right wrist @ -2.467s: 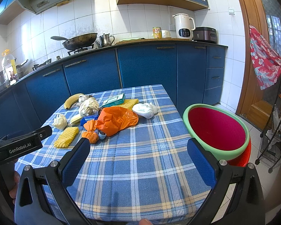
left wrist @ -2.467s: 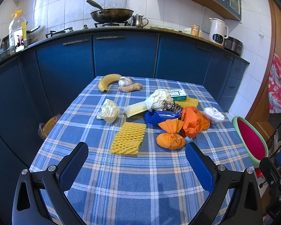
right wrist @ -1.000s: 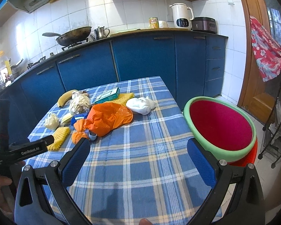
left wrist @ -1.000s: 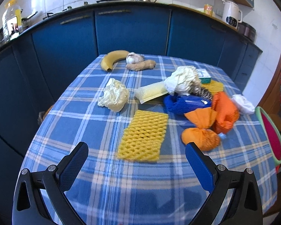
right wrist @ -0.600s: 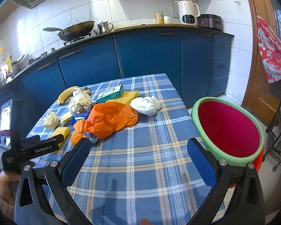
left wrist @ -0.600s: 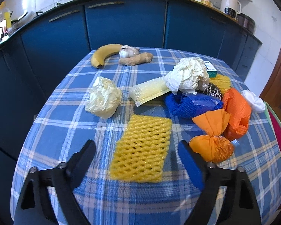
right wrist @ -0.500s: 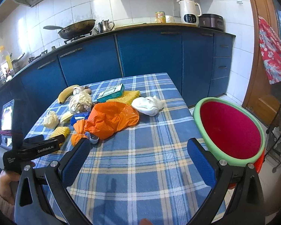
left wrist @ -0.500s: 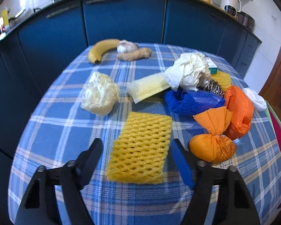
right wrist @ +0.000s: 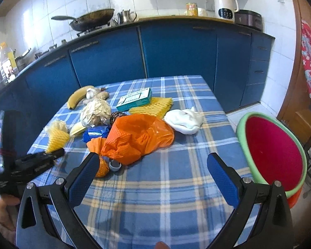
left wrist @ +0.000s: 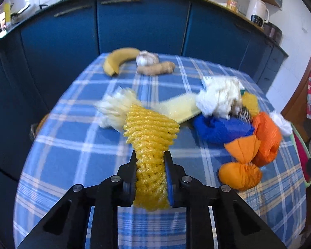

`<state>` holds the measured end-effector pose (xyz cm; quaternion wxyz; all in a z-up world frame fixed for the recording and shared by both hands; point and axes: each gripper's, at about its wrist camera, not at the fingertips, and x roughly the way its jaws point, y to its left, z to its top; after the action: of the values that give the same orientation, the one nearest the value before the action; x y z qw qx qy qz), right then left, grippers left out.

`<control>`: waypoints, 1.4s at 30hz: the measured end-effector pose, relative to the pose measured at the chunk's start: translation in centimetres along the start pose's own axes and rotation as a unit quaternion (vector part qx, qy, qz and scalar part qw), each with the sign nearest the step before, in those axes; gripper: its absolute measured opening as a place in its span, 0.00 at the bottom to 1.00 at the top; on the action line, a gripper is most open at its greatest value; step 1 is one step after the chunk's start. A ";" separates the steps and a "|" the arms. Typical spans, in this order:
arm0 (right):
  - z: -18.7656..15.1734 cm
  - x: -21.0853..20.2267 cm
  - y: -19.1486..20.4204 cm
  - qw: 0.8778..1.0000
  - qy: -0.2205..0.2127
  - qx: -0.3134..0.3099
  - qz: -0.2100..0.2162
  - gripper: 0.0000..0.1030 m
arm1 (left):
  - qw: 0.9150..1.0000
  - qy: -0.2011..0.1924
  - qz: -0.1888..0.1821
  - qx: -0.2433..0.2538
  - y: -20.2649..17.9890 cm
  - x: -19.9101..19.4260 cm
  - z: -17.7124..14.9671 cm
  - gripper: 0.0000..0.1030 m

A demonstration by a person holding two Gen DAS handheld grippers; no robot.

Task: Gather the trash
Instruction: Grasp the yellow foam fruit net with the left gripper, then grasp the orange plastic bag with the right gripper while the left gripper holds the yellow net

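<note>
My left gripper (left wrist: 149,174) is shut on a yellow foam fruit net (left wrist: 150,139) and holds it lifted above the blue checked tablecloth (left wrist: 76,145); the net also shows in the right wrist view (right wrist: 57,139). My right gripper (right wrist: 153,172) is open and empty above the table's near side. A red basin with a green rim (right wrist: 273,151) stands right of the table. Trash lies mid-table: an orange plastic bag (right wrist: 139,137), a tied orange bag (left wrist: 240,172), a blue net (left wrist: 219,128), crumpled white paper (left wrist: 219,99), a white wad (right wrist: 184,120).
A banana (left wrist: 118,59), garlic (left wrist: 147,58) and ginger (left wrist: 155,68) lie at the table's far end. A teal box (right wrist: 134,99) and a second yellow net (right wrist: 153,106) lie behind the orange bag. Blue cabinets (right wrist: 176,51) run behind the table.
My left gripper came down over the yellow foam net, closed on it and lifted it off the cloth. My right gripper moved a little closer to the table and stayed open.
</note>
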<state>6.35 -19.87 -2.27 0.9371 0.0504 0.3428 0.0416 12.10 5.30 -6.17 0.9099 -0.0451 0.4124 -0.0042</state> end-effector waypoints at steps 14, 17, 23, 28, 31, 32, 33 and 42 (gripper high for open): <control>2.1 6.5 1.5 0.997 0.065 0.022 -0.022 0.99 | 0.998 -0.041 -0.037 0.025 1.2 -0.3 1.7 0.22; 2.4 7.6 1.3 0.996 0.075 0.033 -0.033 0.99 | 0.998 -0.041 -0.049 0.020 1.7 0.3 1.7 0.22; 2.7 9.5 1.5 0.994 0.099 0.040 -0.033 0.88 | 0.996 -0.033 -0.080 0.011 2.0 0.9 1.6 0.22; 2.5 10.8 1.8 0.991 0.120 0.048 -0.016 0.66 | 0.996 -0.035 -0.087 0.005 2.2 0.8 1.6 0.22; 2.3 11.3 1.8 0.990 0.128 0.054 0.000 0.54 | 0.996 -0.035 -0.083 0.001 2.3 0.7 1.7 0.22; 2.3 11.3 1.8 0.990 0.127 0.054 0.003 0.47 | 0.996 -0.035 -0.082 0.000 2.4 0.6 1.6 0.22; 2.3 11.3 1.9 0.990 0.128 0.055 0.011 0.43 | 0.996 -0.035 -0.080 -0.001 2.4 0.5 1.6 0.22; 2.5 8.7 1.4 0.992 0.102 0.049 0.049 0.15 | 0.997 -0.048 -0.065 0.002 1.1 -1.6 1.7 0.22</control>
<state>14.51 -17.63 -5.78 0.8905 0.1084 0.4355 0.0752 12.30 6.60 -3.90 0.9266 -0.0700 0.3642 -0.0622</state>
